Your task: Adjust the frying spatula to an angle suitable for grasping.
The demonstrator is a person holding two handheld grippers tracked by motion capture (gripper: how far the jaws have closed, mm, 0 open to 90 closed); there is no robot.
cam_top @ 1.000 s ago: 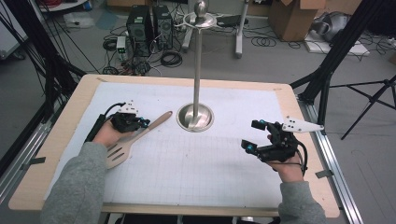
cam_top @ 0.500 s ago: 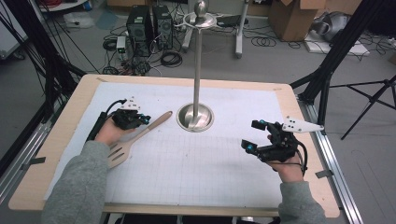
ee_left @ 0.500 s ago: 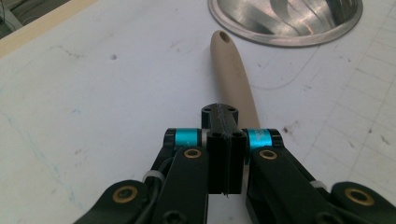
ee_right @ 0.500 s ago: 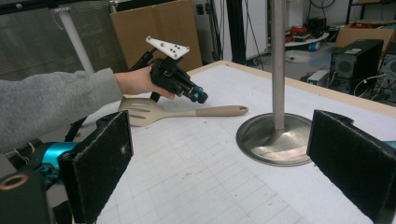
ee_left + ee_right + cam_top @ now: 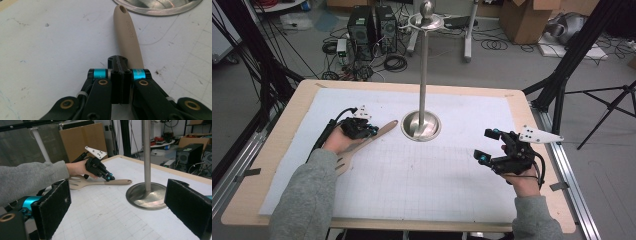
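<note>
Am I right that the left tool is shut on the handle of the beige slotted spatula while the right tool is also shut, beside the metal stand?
Not quite: the right tool stands open, as the right gripper view shows. The left tool is indeed shut on the slotted spatula, near the metal stand.

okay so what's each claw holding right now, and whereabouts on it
The left claw is shut on the beige slotted spatula, gripping mid-handle, short of the hole end. The right claw stands open, holding nothing.
</note>
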